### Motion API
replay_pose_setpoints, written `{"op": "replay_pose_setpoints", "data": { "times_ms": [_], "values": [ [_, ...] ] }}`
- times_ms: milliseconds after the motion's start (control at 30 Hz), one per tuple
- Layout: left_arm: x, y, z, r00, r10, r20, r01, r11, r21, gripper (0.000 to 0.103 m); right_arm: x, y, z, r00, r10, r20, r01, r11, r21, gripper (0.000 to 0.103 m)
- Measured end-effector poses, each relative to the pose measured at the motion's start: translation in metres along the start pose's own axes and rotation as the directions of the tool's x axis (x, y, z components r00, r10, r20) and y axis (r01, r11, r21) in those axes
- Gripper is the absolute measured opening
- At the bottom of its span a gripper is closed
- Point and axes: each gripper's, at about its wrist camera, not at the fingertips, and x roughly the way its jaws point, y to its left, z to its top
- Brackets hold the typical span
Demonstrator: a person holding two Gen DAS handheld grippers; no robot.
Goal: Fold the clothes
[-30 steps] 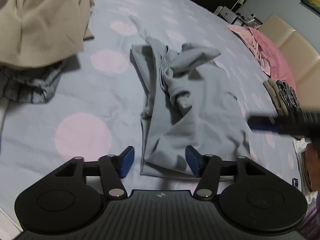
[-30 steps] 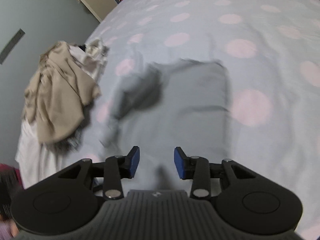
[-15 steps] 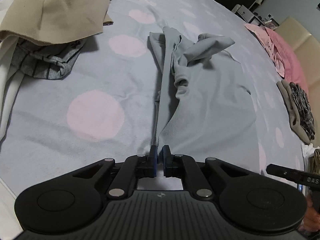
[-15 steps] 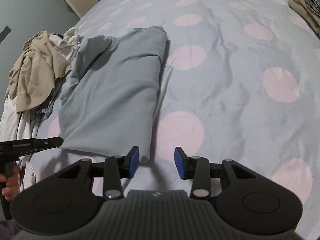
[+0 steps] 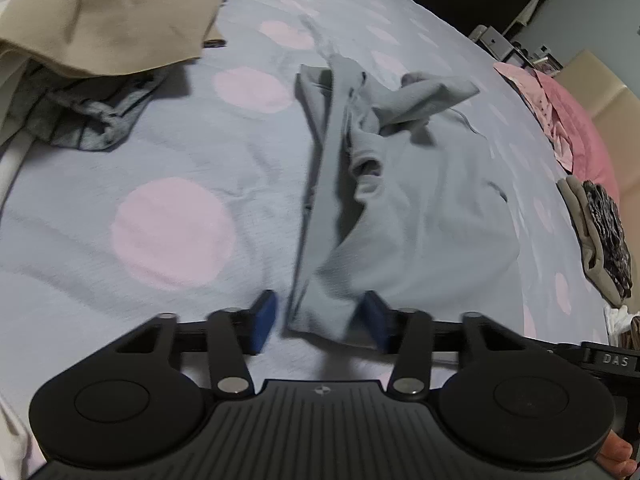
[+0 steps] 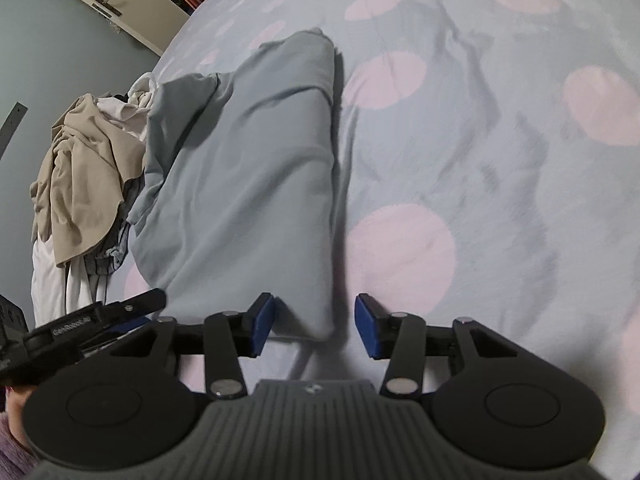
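Note:
A grey garment (image 5: 420,208) lies half folded on the dotted bedspread (image 5: 172,232), its sleeves bunched at the far end. My left gripper (image 5: 320,318) sits at the garment's near left corner; its jaws are opening, and the hem lies between the blue pads without being pressed. In the right wrist view the same grey garment (image 6: 248,184) runs away from me. My right gripper (image 6: 315,324) straddles its near right corner; the jaws are closing, with a gap still showing on both sides of the cloth. The left gripper's black tip (image 6: 92,320) shows at the left edge.
A pile of beige clothes (image 5: 100,12) and a striped grey piece (image 5: 80,120) lie at the far left. Pink cloth (image 5: 560,120) and a small folded stack (image 5: 600,232) sit at the right edge of the bed. A door (image 6: 108,4) is behind the bed.
The left gripper, shut on the hem half a second ago, now has its jaws apart. The right gripper has sunk closer to the garment's corner and its jaws have narrowed.

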Motion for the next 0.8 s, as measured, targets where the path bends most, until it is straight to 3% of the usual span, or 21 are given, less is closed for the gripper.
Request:
{"op": "replay_pose_setpoints", "data": {
  "times_ms": [100, 300, 433, 667, 800],
  "values": [
    [-0.003, -0.001, 0.003, 1.000, -0.010, 0.006, 0.010, 1.000, -0.012, 0.014, 0.004, 0.003, 0.001, 1.000, 0.016, -0.006, -0.016, 1.000, 0.020, 0.014],
    [-0.033, -0.013, 0.005, 0.999, -0.045, 0.015, 0.045, 0.999, -0.006, 0.011, -0.030, 0.012, 0.011, 0.997, 0.070, 0.015, -0.071, 0.997, 0.037, 0.010],
    [-0.055, -0.028, -0.008, 0.998, -0.040, -0.050, 0.040, 0.999, 0.003, 0.011, -0.055, 0.015, 0.005, 0.998, 0.047, -0.039, -0.046, 0.999, 0.022, 0.009],
    [-0.075, -0.041, -0.063, 0.991, -0.030, -0.128, 0.031, 0.999, 0.010, 0.011, -0.083, 0.002, -0.040, 0.988, -0.019, -0.151, 0.017, 1.000, -0.018, 0.009],
    [-0.080, -0.050, -0.096, 0.989, 0.018, -0.148, -0.005, 0.997, 0.082, 0.011, -0.094, -0.005, -0.069, 0.983, -0.038, -0.180, 0.027, 0.997, -0.067, 0.009]
  ]
}}
